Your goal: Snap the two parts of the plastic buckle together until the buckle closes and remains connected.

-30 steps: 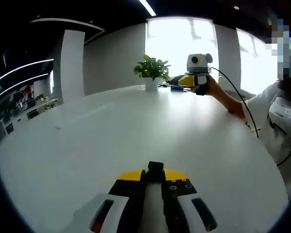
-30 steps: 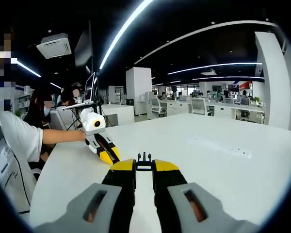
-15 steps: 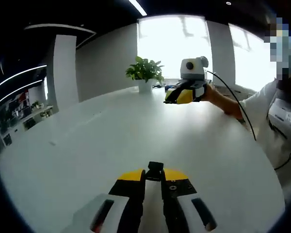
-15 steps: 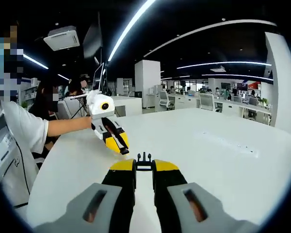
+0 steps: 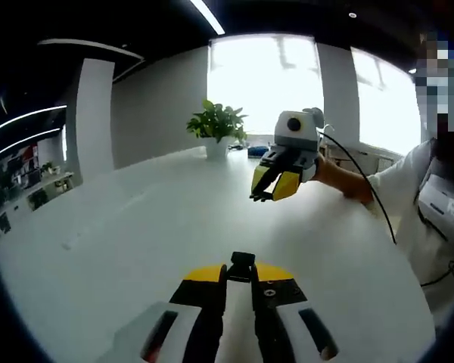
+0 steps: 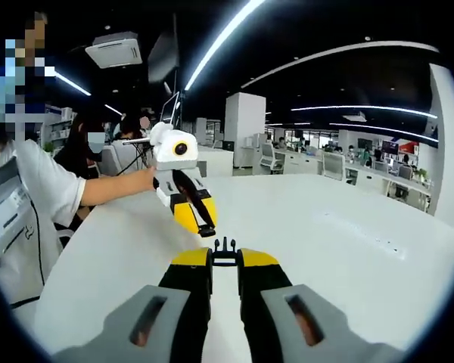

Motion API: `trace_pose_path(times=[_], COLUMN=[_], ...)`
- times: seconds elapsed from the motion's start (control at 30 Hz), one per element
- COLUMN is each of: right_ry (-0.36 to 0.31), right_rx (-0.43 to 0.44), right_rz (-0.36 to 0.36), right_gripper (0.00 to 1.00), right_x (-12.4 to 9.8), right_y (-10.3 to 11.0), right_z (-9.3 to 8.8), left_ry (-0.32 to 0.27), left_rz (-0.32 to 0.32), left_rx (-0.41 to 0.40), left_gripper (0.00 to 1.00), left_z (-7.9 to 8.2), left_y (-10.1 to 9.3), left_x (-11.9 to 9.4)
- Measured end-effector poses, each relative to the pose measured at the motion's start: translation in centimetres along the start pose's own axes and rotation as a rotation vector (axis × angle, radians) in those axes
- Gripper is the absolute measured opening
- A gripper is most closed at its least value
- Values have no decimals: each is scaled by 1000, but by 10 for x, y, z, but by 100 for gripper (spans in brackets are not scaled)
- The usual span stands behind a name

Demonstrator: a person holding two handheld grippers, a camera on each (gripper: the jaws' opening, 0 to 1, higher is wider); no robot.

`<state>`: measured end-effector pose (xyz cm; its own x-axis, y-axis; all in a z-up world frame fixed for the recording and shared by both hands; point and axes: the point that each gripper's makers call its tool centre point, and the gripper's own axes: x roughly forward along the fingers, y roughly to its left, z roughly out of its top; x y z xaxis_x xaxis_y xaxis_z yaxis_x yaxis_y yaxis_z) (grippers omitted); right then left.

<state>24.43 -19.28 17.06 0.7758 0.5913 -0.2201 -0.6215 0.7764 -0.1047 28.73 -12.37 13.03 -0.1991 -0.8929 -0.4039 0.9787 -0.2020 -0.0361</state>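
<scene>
Spreading across the lower half of both views, the white counter (image 5: 136, 249) is giving wide open room, with its far edges running along the middle of each frame. At the far edge, in the upper middle of the left gripper view, a potted plant (image 5: 216, 125) is standing well apart from the work.

The left gripper (image 5: 242, 274) is rising from the bottom centre of its own view and is also showing in the middle left of the right gripper view (image 6: 206, 226), held above the counter. It is clenched on the socket part of the buckle (image 5: 243, 264), a small black piece standing out between its yellow tips. The right gripper (image 6: 225, 257) is clenched in the same way on the pronged part of the buckle (image 6: 225, 246); in the left gripper view it is hanging in the upper right of centre (image 5: 266, 193).

The two parts are well apart, so the step in hand seems to be the bringing together. To do it well, I think the prongs should be facing the socket mouth on one straight line, both grippers staying firmly shut, before pushing until the click. The person's sleeve (image 6: 30, 193) at the side is leaving the middle free for moving.
</scene>
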Motion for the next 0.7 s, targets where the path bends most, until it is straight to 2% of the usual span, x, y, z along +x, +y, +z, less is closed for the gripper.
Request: trace_pose_path(times=[0.1,0.23,0.43,0.7], right_ry=[-2,3,14,52], right_rx=[-10,-18,-77,-111], right_rz=[9,37,81,117], right_gripper=[12,12,12,12], right_x=[0,2,7,14], right_y=[1,6,21,33], right_z=[0,-3,-9,-18], left_ry=[1,-43,-22,-29], left_rz=[-1,-11,-64,-82], left_rx=[7,-25,-11,12], left_gripper=[11,11,11,12], left_z=[2,7,1,-1], left_y=[-2,-4,-24,-36], left_x=[1,3,3,-1])
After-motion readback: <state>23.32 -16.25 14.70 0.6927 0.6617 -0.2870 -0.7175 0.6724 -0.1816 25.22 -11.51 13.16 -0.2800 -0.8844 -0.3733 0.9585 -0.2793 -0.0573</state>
